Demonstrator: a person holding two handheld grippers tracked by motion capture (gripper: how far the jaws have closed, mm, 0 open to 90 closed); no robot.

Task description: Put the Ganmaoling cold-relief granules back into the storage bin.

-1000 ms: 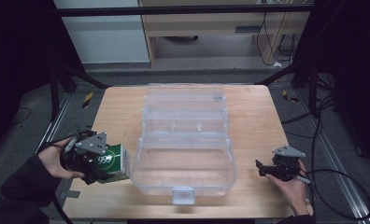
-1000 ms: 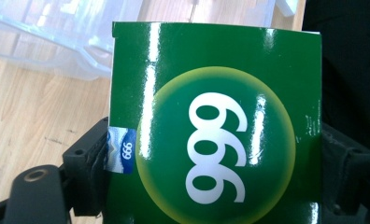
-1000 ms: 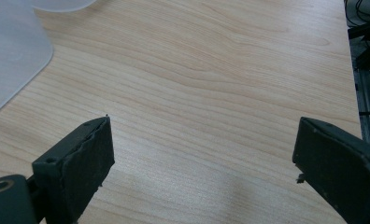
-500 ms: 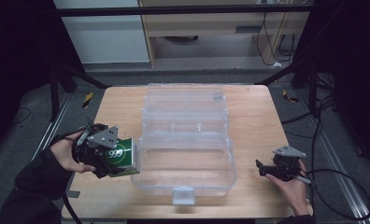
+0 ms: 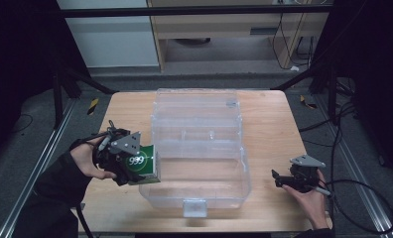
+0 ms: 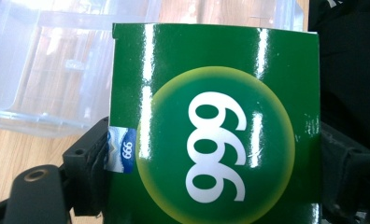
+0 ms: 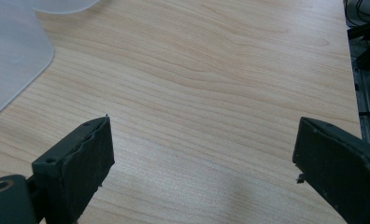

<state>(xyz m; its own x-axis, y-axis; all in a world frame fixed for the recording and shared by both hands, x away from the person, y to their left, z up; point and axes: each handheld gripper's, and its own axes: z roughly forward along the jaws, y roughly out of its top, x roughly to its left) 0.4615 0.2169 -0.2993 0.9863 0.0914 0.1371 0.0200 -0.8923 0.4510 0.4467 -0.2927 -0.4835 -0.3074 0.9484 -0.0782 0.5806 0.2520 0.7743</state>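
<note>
Left claw [image 5: 135,166] holds a green box [image 5: 144,165] between its jaws, raised at the left edge of the clear plastic bin [image 5: 199,148]. Right claw [image 5: 284,179] rests wide and empty over bare worktop [image 5: 269,129], well apart from the bin. White "999" is printed on the box.

Light wooden table [image 5: 269,124]: centre occupied by a large clear plastic hinged box [image 5: 197,148], lid open and lying flat toward the far edge; its upright walls block low passage across the middle. Left strip: taken up by the left gripper [image 5: 135,166] with a green carton marked 999 [image 5: 142,166] at the box's near-left wall. Right strip: bare wood, passable, except the right gripper [image 5: 276,178] near the front. Box interior open from above.
</note>
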